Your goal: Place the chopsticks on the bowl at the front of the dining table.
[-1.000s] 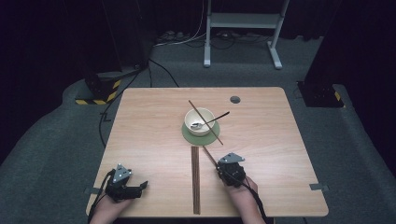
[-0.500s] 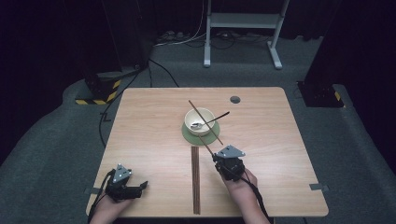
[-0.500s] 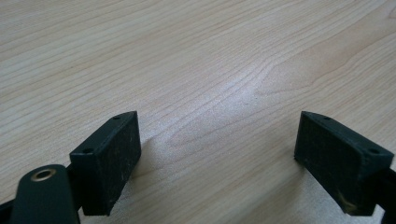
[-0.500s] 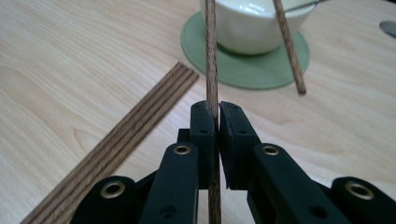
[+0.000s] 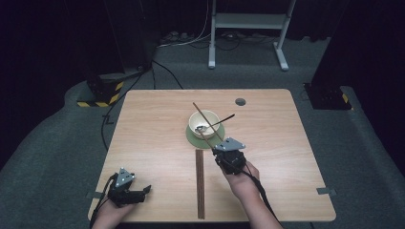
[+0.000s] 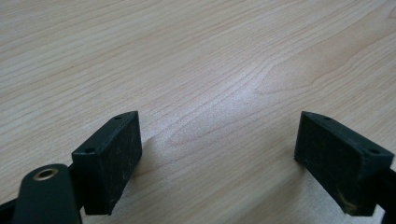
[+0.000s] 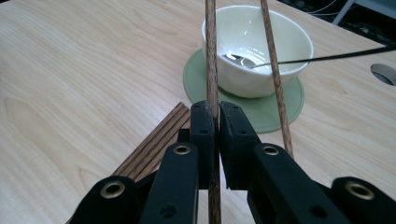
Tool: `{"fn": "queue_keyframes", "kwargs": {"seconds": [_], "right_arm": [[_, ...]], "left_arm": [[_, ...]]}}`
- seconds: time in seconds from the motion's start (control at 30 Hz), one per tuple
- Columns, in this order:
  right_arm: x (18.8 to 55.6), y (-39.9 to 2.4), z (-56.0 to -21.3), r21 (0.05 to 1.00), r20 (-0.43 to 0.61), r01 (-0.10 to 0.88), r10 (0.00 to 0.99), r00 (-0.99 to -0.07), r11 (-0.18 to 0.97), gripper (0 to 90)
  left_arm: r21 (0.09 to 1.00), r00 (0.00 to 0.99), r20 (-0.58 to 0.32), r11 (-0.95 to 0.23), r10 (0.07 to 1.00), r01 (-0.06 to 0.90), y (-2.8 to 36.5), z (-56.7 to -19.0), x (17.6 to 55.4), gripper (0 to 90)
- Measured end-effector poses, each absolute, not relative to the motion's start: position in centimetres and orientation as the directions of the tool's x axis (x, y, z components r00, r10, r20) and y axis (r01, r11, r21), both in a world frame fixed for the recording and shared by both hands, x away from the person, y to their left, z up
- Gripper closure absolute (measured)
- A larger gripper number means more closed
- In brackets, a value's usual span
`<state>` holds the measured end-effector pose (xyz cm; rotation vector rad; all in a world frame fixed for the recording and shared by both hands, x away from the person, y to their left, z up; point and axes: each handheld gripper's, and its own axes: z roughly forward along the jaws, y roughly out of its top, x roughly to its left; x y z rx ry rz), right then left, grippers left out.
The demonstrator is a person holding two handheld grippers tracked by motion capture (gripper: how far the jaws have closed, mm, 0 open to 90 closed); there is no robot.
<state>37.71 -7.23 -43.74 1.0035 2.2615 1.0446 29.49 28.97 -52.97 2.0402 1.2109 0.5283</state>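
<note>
2 black jaws of my right gripper (image 7: 215, 122) are pinched on 1 thin brown wooden chopstick (image 7: 211, 56), raised toward the cream ceramic bowl (image 7: 256, 42). 1 more chopstick (image 7: 275, 74) leans on that bowl. My left gripper (image 6: 219, 158) rests low over the table (image 6: 196, 56), jaws wide apart, holding nothing.

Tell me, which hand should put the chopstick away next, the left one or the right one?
Probably the right. The right gripper already has its jaws shut on one chopstick, near the bowl and the ribbed wooden mat. The left gripper sits open at the table's near-left corner, holding nothing.
</note>
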Motion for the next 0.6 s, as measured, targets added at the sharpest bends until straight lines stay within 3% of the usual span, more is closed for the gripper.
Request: {"fn": "queue_keyframes", "kwargs": {"seconds": [0.4, 0.6], "right_arm": [[40.8, -5.8, -43.7, 0.757, -0.108, 0.454, 0.776, -0.622, 0.469, 84.4], [42.3, -5.2, -43.8, 0.753, -0.097, 0.466, 0.779, -0.620, 0.465, 84.5]], "left_arm": [[0.739, 0.472, -0.004, -0.315, 0.882, 0.596, 28.9, -53.0, 29.1, 14.3], [0.742, 0.459, 0.060, -0.347, 0.887, 0.573, 28.6, -52.8, 28.9, 12.7]]}}
